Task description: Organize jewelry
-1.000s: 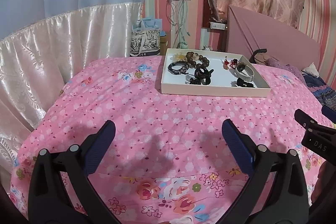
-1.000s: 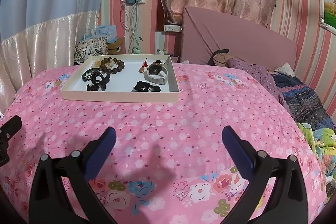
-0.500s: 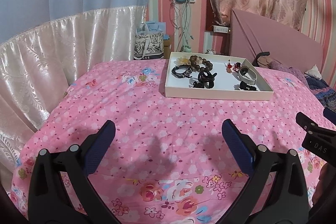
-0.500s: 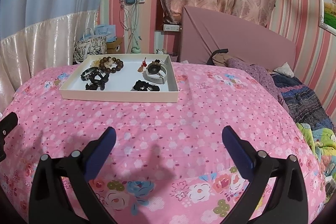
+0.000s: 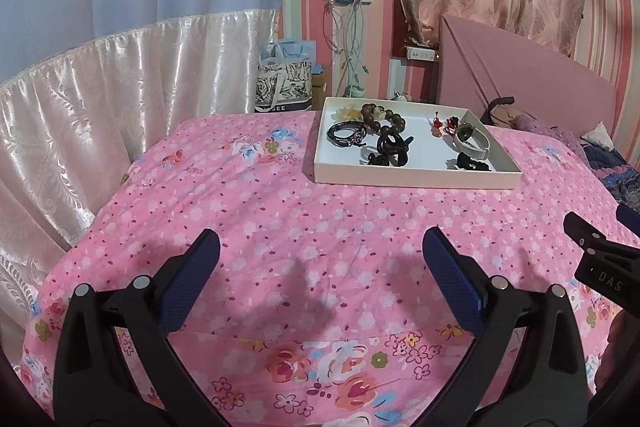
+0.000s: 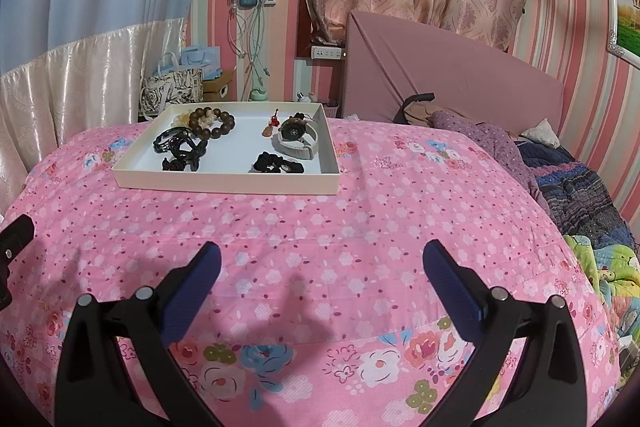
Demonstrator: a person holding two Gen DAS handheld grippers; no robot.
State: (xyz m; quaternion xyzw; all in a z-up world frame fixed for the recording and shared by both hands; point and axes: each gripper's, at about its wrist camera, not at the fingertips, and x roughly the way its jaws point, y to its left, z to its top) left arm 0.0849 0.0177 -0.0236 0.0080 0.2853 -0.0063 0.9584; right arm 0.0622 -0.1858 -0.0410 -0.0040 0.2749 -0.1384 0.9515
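Both grippers are held above the near part of a pink floral bedspread (image 6: pixel 400 211), well short of the jewelry. Left gripper (image 5: pixel 320 251): jaws spread wide, nothing held. Right gripper (image 6: pixel 320 259): likewise spread and empty. A shallow white tray (image 6: pixel 224 182) is set on the bedspread toward its far edge. Inside are seen a brown bead bracelet (image 6: pixel 212 123) at the far left corner, a watch (image 6: pixel 298 139) by the right wall, and black hair ties (image 6: pixel 276 163) at the near edge.

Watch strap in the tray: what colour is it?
The watch strap is off-white, a pale cream; it shows best in the right wrist view.
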